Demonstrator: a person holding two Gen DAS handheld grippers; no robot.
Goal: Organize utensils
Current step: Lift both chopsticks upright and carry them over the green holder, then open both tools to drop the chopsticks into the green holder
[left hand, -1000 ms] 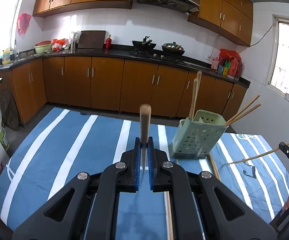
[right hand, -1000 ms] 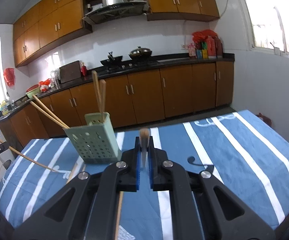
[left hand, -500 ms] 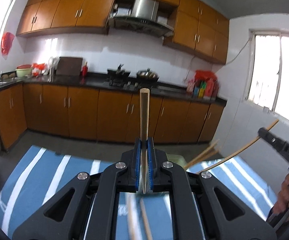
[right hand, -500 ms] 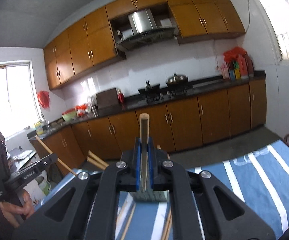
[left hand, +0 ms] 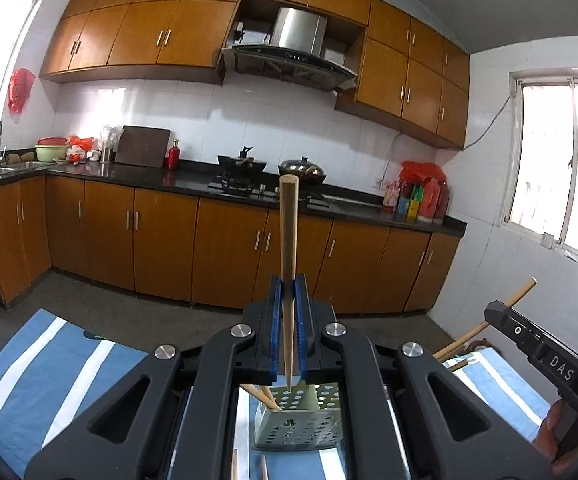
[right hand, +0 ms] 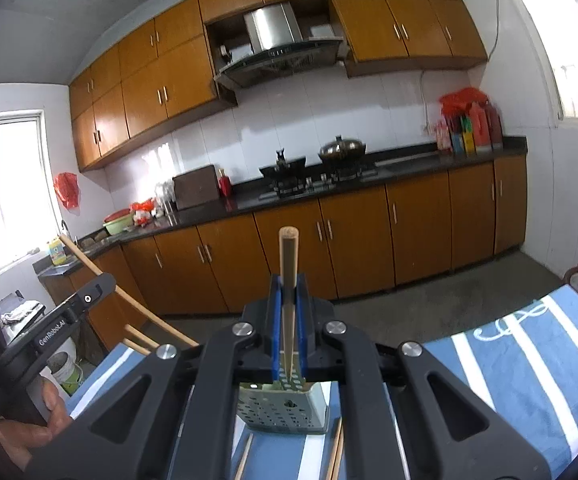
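My left gripper [left hand: 287,288] is shut on a wooden chopstick [left hand: 288,240] held upright, its thin tip just above the green perforated utensil holder [left hand: 299,424]. My right gripper [right hand: 287,286] is shut on another wooden chopstick [right hand: 288,276], its tip over the same holder [right hand: 285,408]. Chopsticks [left hand: 263,394] stand in the holder. The right gripper also shows at the right edge of the left wrist view [left hand: 545,356]; the left gripper shows at the left of the right wrist view [right hand: 49,328].
The holder stands on a blue cloth with white stripes [left hand: 49,364]. Loose chopsticks [right hand: 335,452] lie on the cloth in front of the holder. Kitchen cabinets [left hand: 229,252] and a stove counter line the far wall.
Both grippers have risen and tilted so the chopsticks stand vertical, and both moved in over the holder, which now sits directly below each gripper.
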